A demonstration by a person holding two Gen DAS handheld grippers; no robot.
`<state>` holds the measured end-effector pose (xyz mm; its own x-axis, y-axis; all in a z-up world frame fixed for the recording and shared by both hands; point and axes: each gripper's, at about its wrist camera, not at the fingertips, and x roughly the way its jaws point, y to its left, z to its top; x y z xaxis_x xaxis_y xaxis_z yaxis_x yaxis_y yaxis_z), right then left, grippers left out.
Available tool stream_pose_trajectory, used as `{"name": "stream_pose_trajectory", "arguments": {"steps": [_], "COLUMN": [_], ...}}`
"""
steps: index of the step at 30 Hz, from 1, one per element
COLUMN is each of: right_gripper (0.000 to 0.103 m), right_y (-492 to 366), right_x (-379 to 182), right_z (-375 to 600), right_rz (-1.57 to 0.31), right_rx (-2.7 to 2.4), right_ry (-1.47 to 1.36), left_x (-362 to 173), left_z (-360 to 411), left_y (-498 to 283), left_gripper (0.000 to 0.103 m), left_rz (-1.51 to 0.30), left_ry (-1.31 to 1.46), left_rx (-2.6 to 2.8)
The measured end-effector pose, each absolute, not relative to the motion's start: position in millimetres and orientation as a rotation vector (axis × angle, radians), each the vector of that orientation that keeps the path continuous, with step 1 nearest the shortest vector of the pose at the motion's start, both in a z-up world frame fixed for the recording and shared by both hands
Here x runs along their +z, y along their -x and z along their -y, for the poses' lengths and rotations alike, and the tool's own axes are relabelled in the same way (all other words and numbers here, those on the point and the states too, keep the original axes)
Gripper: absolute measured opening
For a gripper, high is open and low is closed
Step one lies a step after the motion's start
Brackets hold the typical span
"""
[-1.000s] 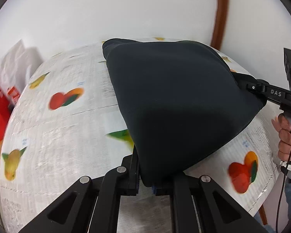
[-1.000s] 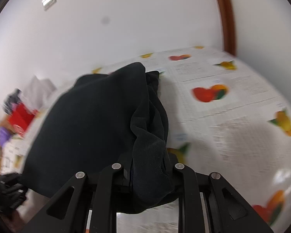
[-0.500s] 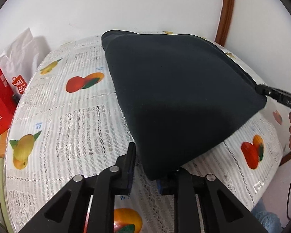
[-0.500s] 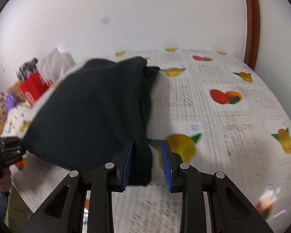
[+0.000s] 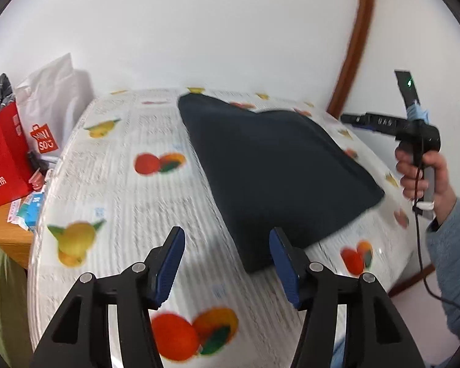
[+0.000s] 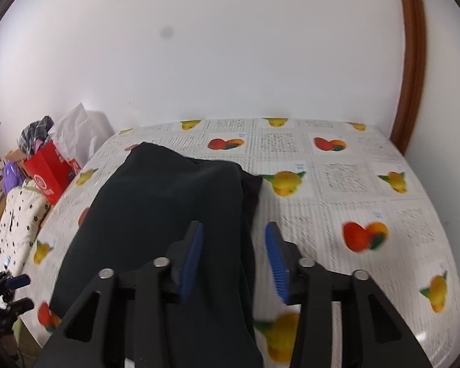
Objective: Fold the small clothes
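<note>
A dark navy garment (image 5: 270, 165) lies folded flat on the table with the fruit-print cloth (image 5: 132, 190). My left gripper (image 5: 227, 257) is open and empty, held above the cloth just in front of the garment's near corner. My right gripper (image 6: 233, 257) is open and empty, raised above the garment's near right edge (image 6: 174, 214). The right gripper also shows in the left wrist view (image 5: 352, 119), held by a hand beyond the garment's right side. The left gripper shows in the right wrist view (image 6: 12, 285), at the far left.
A red paper bag (image 5: 3, 156) and a white bag (image 5: 52, 104) stand left of the table, beside a wooden stand (image 5: 6, 230). A spotted white cloth (image 6: 15, 224) lies at the left. A white wall and a brown door frame (image 6: 411, 61) stand behind the table.
Both grippers have let go of the garment and opened. They have lifted and drawn back, and the garment has dropped flat onto the table.
</note>
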<state>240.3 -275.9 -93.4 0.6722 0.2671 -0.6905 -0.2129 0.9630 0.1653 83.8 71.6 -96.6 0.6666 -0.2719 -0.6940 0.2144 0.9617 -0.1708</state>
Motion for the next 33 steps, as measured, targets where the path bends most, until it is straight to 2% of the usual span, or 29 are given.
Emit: {"name": "stream_pose_trajectory", "arguments": {"steps": [13, 21, 22, 24, 26, 28, 29, 31, 33], "right_gripper": [0.048, 0.048, 0.045, 0.013, 0.009, 0.008, 0.008, 0.008, 0.009], "right_y": [-341, -387, -394, -403, -400, -377, -371, -371, -384], "right_x": [-127, -159, -161, -164, -154, -128, -123, -126, -144], "right_z": [254, 242, 240, 232, 226, 237, 242, 246, 242], "right_rz": [-0.935, -1.012, -1.022, -1.038, -0.965, -0.73, -0.675, -0.667, -0.771], "right_rx": [0.263, 0.262, 0.268, 0.312, 0.372, 0.42, 0.429, 0.382, 0.33], "right_ry": [-0.155, -0.227, -0.234, -0.221, -0.171, -0.164, -0.184, -0.17, -0.139], "left_x": [-113, -137, -138, -139, -139, -138, -138, -138, -137], "left_z": [-61, -56, -57, -58, -59, -59, -58, -57, -57], "left_y": [-224, -262, -262, -262, -262, -261, -261, -261, -260], "left_gripper": [0.055, 0.058, 0.058, 0.058, 0.058, 0.058, 0.058, 0.058, 0.058], "left_rz": [-0.899, -0.973, -0.975, -0.978, -0.98, -0.976, -0.974, -0.969, -0.967], "left_ry": [0.071, 0.04, 0.041, 0.043, 0.043, 0.035, 0.03, 0.021, 0.016], "left_rx": [-0.185, -0.165, -0.168, -0.173, -0.173, -0.175, -0.177, -0.181, -0.177]}}
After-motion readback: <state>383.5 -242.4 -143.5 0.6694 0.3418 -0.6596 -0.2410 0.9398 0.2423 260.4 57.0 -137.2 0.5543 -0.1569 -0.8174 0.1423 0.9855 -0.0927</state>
